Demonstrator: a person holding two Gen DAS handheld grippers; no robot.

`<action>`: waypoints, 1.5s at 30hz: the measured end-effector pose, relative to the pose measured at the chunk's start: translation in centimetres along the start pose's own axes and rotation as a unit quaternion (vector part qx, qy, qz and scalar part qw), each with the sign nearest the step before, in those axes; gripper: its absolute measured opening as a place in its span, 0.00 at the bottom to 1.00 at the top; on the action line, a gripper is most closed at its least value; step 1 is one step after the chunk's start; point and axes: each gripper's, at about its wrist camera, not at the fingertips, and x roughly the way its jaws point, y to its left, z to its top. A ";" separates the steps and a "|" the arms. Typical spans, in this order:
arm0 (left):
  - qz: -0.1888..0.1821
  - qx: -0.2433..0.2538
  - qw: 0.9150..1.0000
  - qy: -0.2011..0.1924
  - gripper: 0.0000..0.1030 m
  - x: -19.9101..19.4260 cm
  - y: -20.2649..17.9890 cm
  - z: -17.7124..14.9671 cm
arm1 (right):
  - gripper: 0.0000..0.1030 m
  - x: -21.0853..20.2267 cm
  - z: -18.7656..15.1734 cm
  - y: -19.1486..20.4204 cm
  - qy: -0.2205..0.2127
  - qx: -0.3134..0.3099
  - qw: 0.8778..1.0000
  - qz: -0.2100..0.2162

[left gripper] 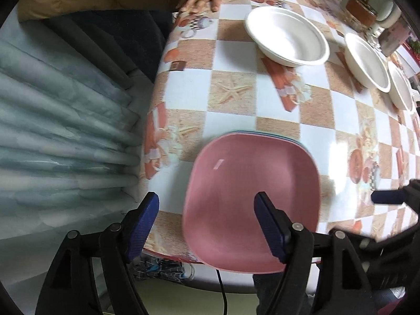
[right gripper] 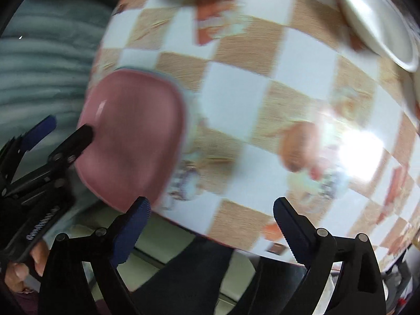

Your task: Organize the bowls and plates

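Observation:
A pink square plate [left gripper: 249,199] tops a stack of plates at the table's near edge; blue and teal rims show beneath it. My left gripper [left gripper: 207,225] is open, its right finger over the pink plate and its left finger off the plate's left side. Three white bowls [left gripper: 286,36] [left gripper: 366,63] [left gripper: 400,89] stand in a row at the far right. In the right wrist view the pink plate [right gripper: 131,136] is at left, blurred. My right gripper [right gripper: 211,225] is open and empty over the table's near edge. The left gripper [right gripper: 68,131] shows there at the plate's left rim.
The table wears a checkered cloth [left gripper: 236,89] with seashell prints. Another person's hand [left gripper: 204,0] rests on the far edge. A grey-green curtain [left gripper: 60,120] hangs left of the table. A brown container [left gripper: 361,10] stands at the far right.

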 end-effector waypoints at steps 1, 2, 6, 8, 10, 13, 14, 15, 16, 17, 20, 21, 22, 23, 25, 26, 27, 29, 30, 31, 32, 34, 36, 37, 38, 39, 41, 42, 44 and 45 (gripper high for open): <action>-0.008 0.002 1.000 0.000 0.76 -0.2 -0.5 0.0 | 0.93 -0.2 -0.4 -0.7 -0.003 0.007 1.000 -0.006; -0.017 0.005 1.000 0.000 0.76 -0.4 -1.0 0.0 | 0.93 -0.3 -0.7 -1.8 -0.006 0.019 1.000 -0.012; -0.055 0.033 0.998 0.005 0.76 -1.1 -3.9 0.1 | 0.93 -1.0 -2.2 -7.9 -0.010 0.083 0.996 -0.012; -0.072 0.063 0.995 0.006 0.76 -1.6 -6.2 0.2 | 0.93 -1.0 -3.3 -10.0 -0.011 0.118 0.993 -0.009; -0.083 0.091 0.992 0.005 0.76 -2.0 -8.1 0.3 | 0.93 -1.1 -4.6 -12.6 -0.011 0.165 0.986 -0.004; -0.093 0.135 0.986 0.006 0.76 -2.4 -11.4 0.5 | 0.93 -1.5 -6.4 -16.0 -0.018 0.218 0.976 0.005; -0.095 0.147 0.985 0.007 0.76 -2.5 -12.4 0.7 | 0.93 -1.8 -7.0 -17.1 -0.024 0.232 0.972 0.006; -0.096 0.158 0.983 0.007 0.76 -2.6 -13.4 0.9 | 0.93 -1.9 -7.3 -17.1 -0.029 0.243 0.970 0.008; -0.097 0.171 0.980 0.006 0.76 -2.7 -14.6 1.2 | 0.93 -2.1 -7.6 -17.7 -0.033 0.251 0.967 0.010; -0.098 0.178 0.979 0.004 0.76 -2.8 -15.2 1.5 | 0.93 -2.3 -7.8 -18.4 -0.037 0.259 0.965 0.011; -0.097 0.198 0.975 -0.010 0.76 -3.7 -17.8 2.5 | 0.93 -2.8 -8.4 -20.7 -0.047 0.283 0.958 0.015; -0.095 0.203 0.974 -0.015 0.77 -4.0 -18.6 3.0 | 0.93 -3.4 -8.3 -22.2 -0.053 0.289 0.956 0.017; -0.090 0.207 0.974 -0.023 0.77 -4.5 -19.7 3.7 | 0.93 -3.6 -8.3 -22.9 -0.057 0.291 0.955 0.017; -0.088 0.209 0.974 -0.027 0.77 -4.8 -20.3 4.3 | 0.93 -4.0 -8.0 -23.6 -0.062 0.294 0.954 0.016; -0.086 0.206 0.974 -0.038 0.76 -5.6 -21.7 5.9 | 0.93 -5.1 -7.4 -25.7 -0.074 0.298 0.952 0.010; -0.088 0.204 0.974 -0.043 0.76 -6.0 -22.5 6.8 | 0.93 -5.5 -7.4 -26.4 -0.079 0.298 0.951 0.008; -0.087 0.202 0.974 -0.048 0.77 -6.2 -23.3 7.7 | 0.93 -6.0 -6.9 -27.4 -0.086 0.299 0.950 0.004; -0.082 0.202 0.974 -0.056 0.77 -6.5 -24.9 9.4 | 0.93 -7.2 -5.9 -29.6 -0.098 0.300 0.949 -0.007; -0.080 0.203 0.974 -0.061 0.77 -6.6 -25.8 10.2 | 0.93 -7.8 -5.5 -29.8 -0.102 0.300 0.948 -0.010; -0.078 0.203 0.974 -0.064 0.77 -6.7 -26.5 10.9 | 0.93 -8.0 -5.2 -30.4 -0.106 0.300 0.948 -0.012; -0.076 0.204 0.974 -0.067 0.77 -6.6 -27.2 11.6 | 0.93 -8.2 -5.0 -31.0 -0.109 0.301 0.947 -0.014; -0.070 0.205 0.973 -0.074 0.77 -6.4 -28.9 13.1 | 0.93 -8.9 -3.6 -32.5 -0.117 0.303 0.946 -0.020; -0.062 0.212 0.972 -0.076 0.77 -6.0 -30.7 14.7 | 0.93 -9.4 -2.8 -34.0 -0.126 0.304 0.944 -0.024; -0.057 0.216 0.972 -0.079 0.77 -5.8 -31.3 15.2 | 0.93 -9.9 -2.6 -34.9 -0.128 0.306 0.943 -0.025; -0.052 0.222 0.970 -0.082 0.77 -5.7 -31.9 15.8 | 0.93 -10.5 -2.3 -36.0 -0.130 0.308 0.942 -0.025; -0.047 0.227 0.969 -0.088 0.77 -5.5 -32.8 16.7 | 0.93 -10.1 -1.9 -36.1 -0.130 0.309 0.942 -0.024; -0.041 0.239 0.966 -0.093 0.77 -5.0 -34.1 17.8 | 0.93 -9.7 -0.9 -37.0 -0.131 0.312 0.941 -0.022; -0.035 0.246 0.964 -0.095 0.77 -4.6 -34.9 18.6 | 0.93 -9.8 -0.5 -37.8 -0.132 0.312 0.941 -0.019; -0.032 0.258 0.961 -0.097 0.76 -3.9 -36.0 19.5 | 0.93 -9.7 0.2 -38.8 -0.134 0.313 0.940 -0.015; -0.030 0.264 0.959 -0.098 0.76 -3.6 -36.6 20.0 | 0.93 -9.6 0.5 -39.0 -0.135 0.313 0.940 -0.014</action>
